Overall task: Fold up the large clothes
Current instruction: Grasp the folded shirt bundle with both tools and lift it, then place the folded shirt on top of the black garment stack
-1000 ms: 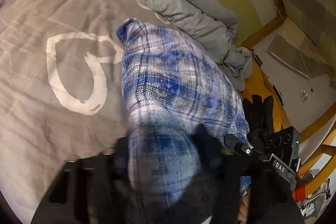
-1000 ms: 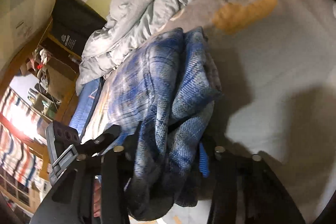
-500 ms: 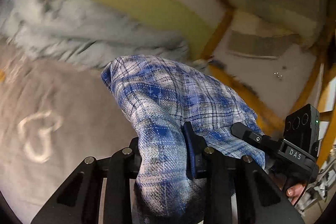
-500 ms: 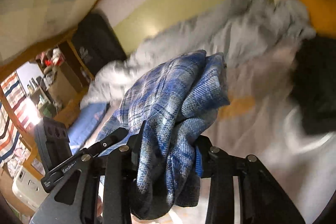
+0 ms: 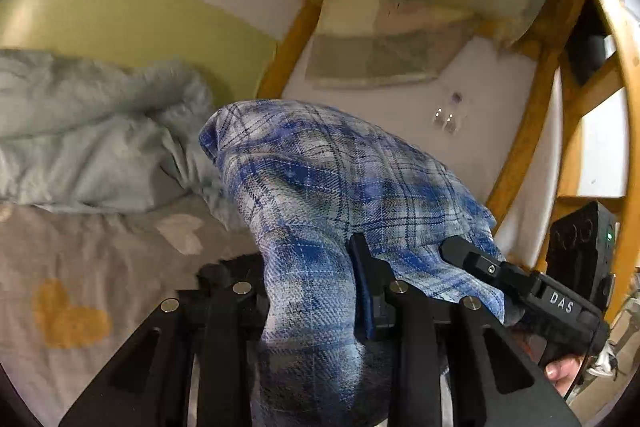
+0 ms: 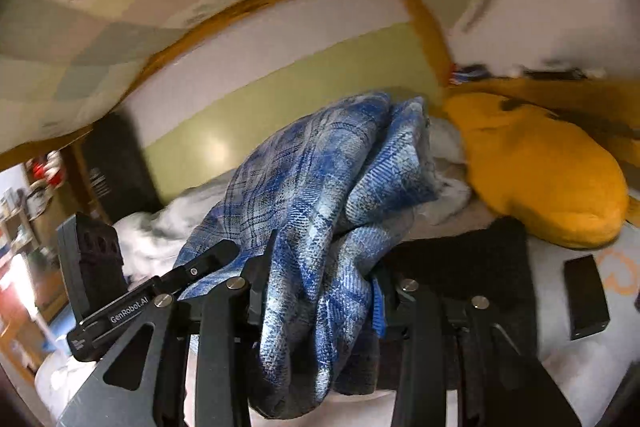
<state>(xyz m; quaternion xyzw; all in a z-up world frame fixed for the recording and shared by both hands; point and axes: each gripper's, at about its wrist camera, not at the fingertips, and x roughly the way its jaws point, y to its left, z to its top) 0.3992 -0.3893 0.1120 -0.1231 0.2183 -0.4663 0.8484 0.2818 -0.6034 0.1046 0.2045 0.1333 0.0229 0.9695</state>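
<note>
1. The blue plaid shirt (image 5: 332, 187) is bunched into a thick roll and held up off the bed, with its far end rising in front of the wall; in the right wrist view the same shirt (image 6: 316, 195) hangs in two heavy folds that droop down toward the camera.
2. The left gripper (image 5: 312, 291) has its jaws closed onto the shirt, with cloth packed between the fingers and spilling over both sides.
3. The right gripper (image 6: 316, 287) is likewise clamped on a wad of the shirt, the fabric filling the gap between its fingers.
4. Each view shows the other tool just beside the cloth: the black body marked DAS at the right of the left wrist view, and the one marked GenRobot.AI at the left of the right wrist view.
5. Below and left of the shirt lies the grey bed sheet (image 5: 100, 259), printed with a yellow heart and a pale heart.
6. A rumpled pale grey-green duvet (image 5: 92, 147) is heaped at the far left, against the green and white wall.
7. In the right wrist view an orange pillow (image 6: 540, 171) lies to the right of the shirt, a flat black object (image 6: 586, 297) rests on the sheet nearer the camera, and dark cloth lies just behind the gripper.
8. Wooden bunk-frame beams (image 5: 524, 131) run up the right side.
</note>
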